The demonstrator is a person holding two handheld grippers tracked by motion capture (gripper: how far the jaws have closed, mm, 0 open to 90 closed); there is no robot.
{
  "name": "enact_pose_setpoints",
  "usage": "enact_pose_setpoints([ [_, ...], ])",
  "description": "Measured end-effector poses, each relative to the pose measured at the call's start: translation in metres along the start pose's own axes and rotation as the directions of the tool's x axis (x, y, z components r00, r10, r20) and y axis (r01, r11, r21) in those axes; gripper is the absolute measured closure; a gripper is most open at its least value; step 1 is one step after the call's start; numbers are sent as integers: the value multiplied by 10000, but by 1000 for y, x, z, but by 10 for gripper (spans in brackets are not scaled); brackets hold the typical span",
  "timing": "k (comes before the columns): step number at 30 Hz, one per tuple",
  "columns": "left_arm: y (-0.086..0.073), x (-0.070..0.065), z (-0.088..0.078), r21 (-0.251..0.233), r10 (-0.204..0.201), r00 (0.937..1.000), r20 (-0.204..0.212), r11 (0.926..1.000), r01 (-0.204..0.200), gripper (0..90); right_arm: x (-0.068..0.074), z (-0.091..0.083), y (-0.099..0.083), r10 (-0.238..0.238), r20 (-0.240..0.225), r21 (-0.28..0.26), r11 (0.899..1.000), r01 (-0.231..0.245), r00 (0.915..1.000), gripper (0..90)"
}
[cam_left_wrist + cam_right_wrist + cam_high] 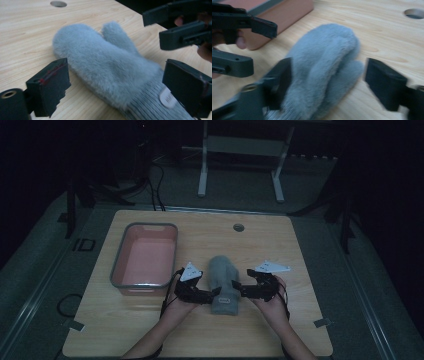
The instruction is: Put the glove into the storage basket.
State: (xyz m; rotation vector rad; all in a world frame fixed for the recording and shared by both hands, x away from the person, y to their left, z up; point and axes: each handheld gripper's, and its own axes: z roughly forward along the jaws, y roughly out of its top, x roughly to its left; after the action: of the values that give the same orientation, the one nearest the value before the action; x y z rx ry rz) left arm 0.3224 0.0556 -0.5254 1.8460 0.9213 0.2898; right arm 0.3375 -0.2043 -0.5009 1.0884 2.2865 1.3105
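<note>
Grey fluffy mitten (221, 281), ribbed knit cuff with small white label. Lies flat on the tabletop (280, 245), fingertip end pointing away, cuff toward the near edge, thumb on its right side, just right of the tub (144, 258).

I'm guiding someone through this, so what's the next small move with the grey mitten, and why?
Probably close both grippers on the mitten's knit cuff. The left gripper and right gripper flank it with jaws open, the pads not yet pressing, and the mitten lies flat on the table.
</note>
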Motion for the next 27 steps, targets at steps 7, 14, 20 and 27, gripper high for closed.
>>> enact_pose_setpoints([
  [7, -1, 7, 16, 685, -241, 9995, -222, 9973, 255, 150, -4, 18, -9, 651, -129, 486, 9967, -644, 9978, 415],
  [14, -2, 14, 31, 1439, -489, 9987, -173, 9883, 509, 152, -10, 40, -23, 1175, -134, 1419, 9832, -1144, 9930, 394],
  [20, -5, 20, 39, 1727, -775, 9970, 15, 9820, 760, 152, -20, 44, -28, 1423, -167, 1894, 9723, -1366, 9897, 369],
  [27, -7, 25, 53, 2184, -1205, 9918, 437, 9699, 1082, 164, -27, 48, -31, 1832, -1247, 2256, 9623, -1519, 9751, 610],
])
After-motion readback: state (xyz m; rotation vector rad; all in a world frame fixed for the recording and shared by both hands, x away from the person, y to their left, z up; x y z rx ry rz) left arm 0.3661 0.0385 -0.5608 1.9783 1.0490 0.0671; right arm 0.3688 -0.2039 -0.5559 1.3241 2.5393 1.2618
